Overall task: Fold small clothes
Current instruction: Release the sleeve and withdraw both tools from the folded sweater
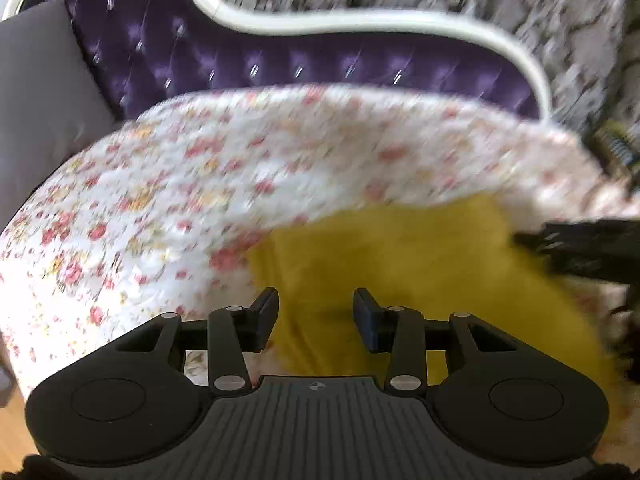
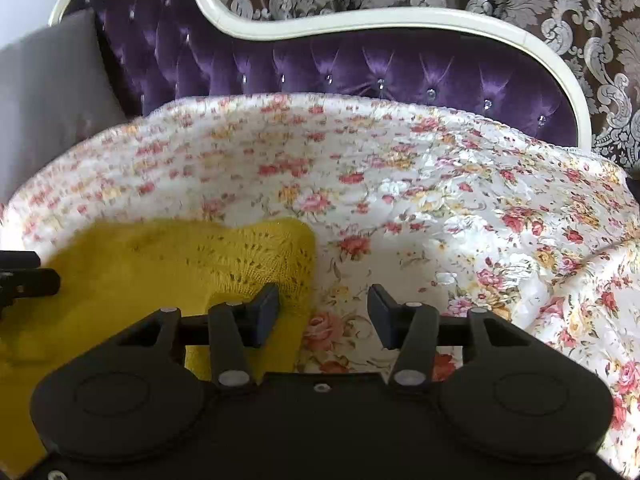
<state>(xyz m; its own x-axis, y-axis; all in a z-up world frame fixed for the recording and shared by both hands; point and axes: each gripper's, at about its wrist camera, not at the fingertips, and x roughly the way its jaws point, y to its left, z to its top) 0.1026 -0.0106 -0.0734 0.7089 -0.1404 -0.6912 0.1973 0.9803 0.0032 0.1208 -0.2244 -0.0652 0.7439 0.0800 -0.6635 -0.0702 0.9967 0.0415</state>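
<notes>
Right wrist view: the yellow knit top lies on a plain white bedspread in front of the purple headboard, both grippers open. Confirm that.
Not quite. The bedspread is floral, not plain, as the right wrist view shows. The yellow knit top, purple headboard and open grippers stand.

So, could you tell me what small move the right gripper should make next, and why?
Probably shift the right gripper slightly left over the yellow knitted garment. Its jaws stand open and empty, straddling the garment's right edge, mostly above the floral quilted bedspread.
</notes>
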